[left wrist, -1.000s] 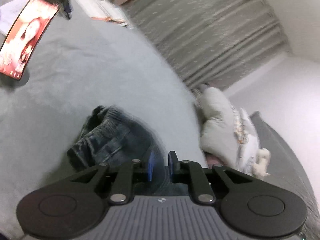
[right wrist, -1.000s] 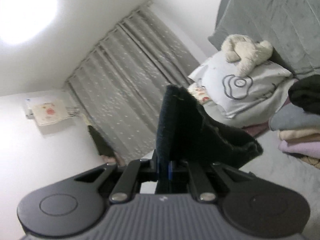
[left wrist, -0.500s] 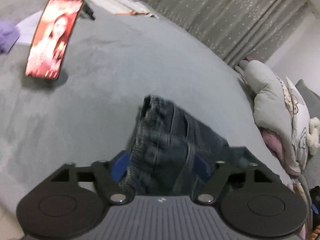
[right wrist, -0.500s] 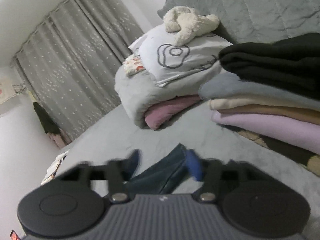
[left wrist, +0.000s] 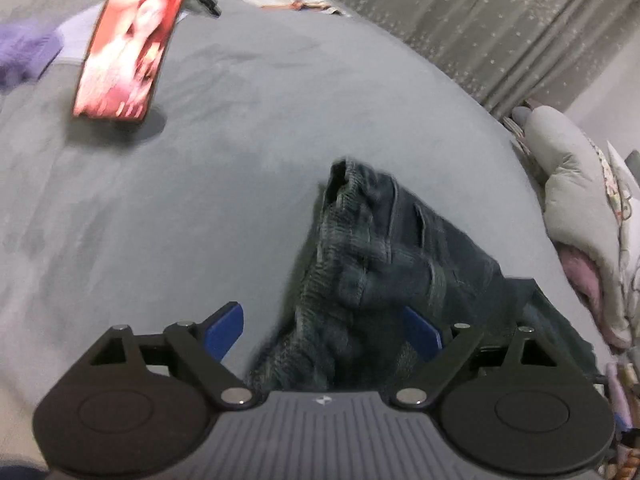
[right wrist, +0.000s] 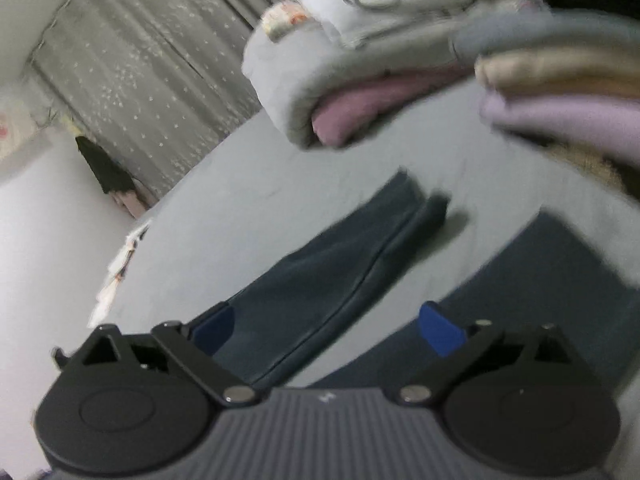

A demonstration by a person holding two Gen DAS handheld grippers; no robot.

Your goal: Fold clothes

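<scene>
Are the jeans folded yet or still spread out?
Not folded: the jeans lie with legs spread apart on the bed, waistband bunched.

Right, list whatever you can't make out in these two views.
- Jeans, left wrist view: the near end is hidden behind the left gripper.
- Phone screen, left wrist view: motion blur, picture unreadable.
- Folded stack, right wrist view: blurred and cut off by the right edge.

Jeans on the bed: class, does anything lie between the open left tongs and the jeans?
Nothing visible does. The jeans lie bunched on the grey bed cover, their waistband end right between the fingers of the left tongs, which stand wide open. The phone stands far off to the side.
</scene>
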